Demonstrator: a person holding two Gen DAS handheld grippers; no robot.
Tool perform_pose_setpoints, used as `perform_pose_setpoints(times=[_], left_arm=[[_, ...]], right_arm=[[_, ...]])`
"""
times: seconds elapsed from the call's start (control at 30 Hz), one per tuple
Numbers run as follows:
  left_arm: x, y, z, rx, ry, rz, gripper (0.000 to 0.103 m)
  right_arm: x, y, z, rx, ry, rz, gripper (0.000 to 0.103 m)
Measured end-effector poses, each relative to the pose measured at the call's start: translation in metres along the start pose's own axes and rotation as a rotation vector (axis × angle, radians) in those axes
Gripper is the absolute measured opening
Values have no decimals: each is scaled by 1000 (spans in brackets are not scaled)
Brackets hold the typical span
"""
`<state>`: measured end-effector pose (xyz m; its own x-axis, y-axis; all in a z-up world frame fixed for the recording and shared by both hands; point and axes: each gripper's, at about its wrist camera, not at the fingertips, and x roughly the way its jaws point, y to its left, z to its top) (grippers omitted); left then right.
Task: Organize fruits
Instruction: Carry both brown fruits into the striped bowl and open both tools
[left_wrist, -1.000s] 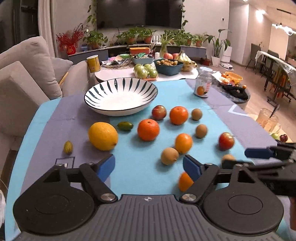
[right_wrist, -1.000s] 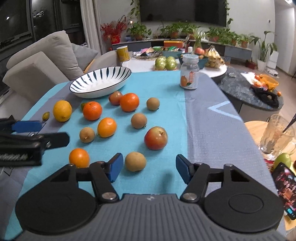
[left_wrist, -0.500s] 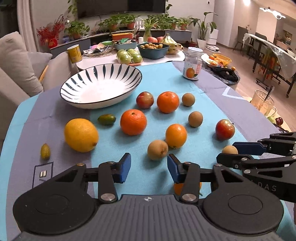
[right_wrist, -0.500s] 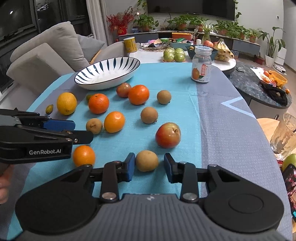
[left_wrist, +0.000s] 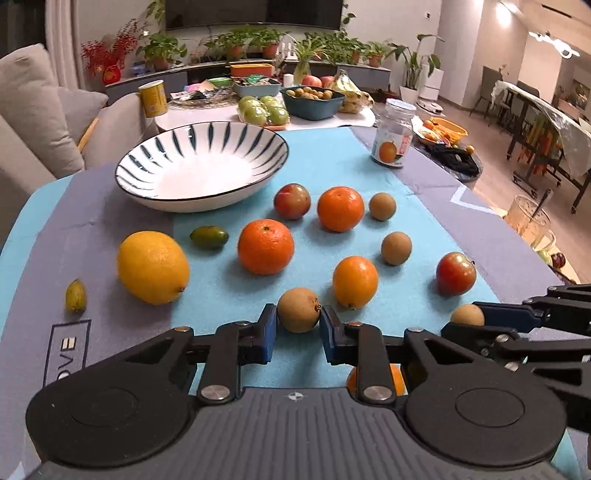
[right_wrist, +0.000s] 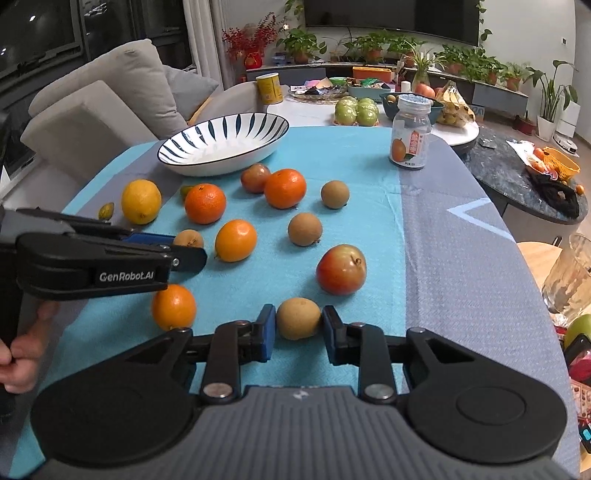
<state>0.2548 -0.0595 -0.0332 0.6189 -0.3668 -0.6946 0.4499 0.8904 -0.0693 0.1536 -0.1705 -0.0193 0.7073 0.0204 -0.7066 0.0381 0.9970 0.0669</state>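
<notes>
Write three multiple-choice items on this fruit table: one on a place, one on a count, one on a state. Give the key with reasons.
1. Where does the lemon lie?
A. in the bowl
B. on the cloth, nearer the camera than the bowl
C. beside the jar

2. How many red apples lie on the cloth?
A. two
B. four
C. none

3. What is in the striped bowl?
A. oranges
B. a lemon
C. nothing

Key: B, it lies on the cloth in front of the bowl. A, one by the bowl, one further right. C, its white inside is bare.
</notes>
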Motion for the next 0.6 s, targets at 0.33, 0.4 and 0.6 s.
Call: perform_pose_setpoints(times=[0.33,0.4,0.6], left_arm=[[-33,21,12,-52,-114,14,23],[-39,28,19,-63,-149,35,23],[-40,46,40,-64,-203,93,23]], right_arm=[[-5,-2,24,17,-36,22,70],[-7,2,34,-7,-70,18,70],[-9,13,70,-55,-184,32,70]])
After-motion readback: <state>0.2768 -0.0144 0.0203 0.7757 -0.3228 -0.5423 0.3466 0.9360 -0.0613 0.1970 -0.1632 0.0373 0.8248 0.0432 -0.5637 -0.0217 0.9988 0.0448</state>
